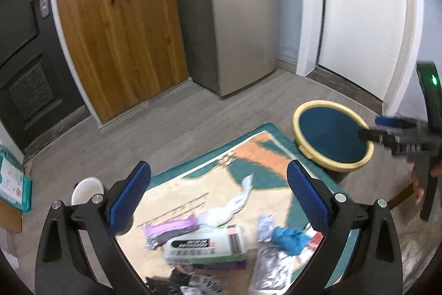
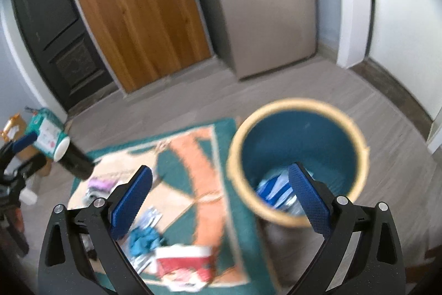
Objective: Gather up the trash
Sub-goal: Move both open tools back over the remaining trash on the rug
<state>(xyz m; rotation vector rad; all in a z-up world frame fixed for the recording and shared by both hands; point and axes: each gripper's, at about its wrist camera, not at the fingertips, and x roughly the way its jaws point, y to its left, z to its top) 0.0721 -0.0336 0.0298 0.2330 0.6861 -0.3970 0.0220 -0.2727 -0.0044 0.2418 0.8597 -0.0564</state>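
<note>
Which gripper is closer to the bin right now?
Right. The right gripper hangs open just above the bin. The left gripper is open over the trash on the rug, off to the bin's side.

Left gripper (image 1: 218,201): black plastic linkage arms, silver pivot screws, blue cross-hatched finger pads (image 1: 129,201). Right gripper (image 2: 221,201): same build, with black arms, silver screws, blue textured pads (image 2: 309,201). A green indicator light glows on the right unit's body in the left wrist view.
</note>
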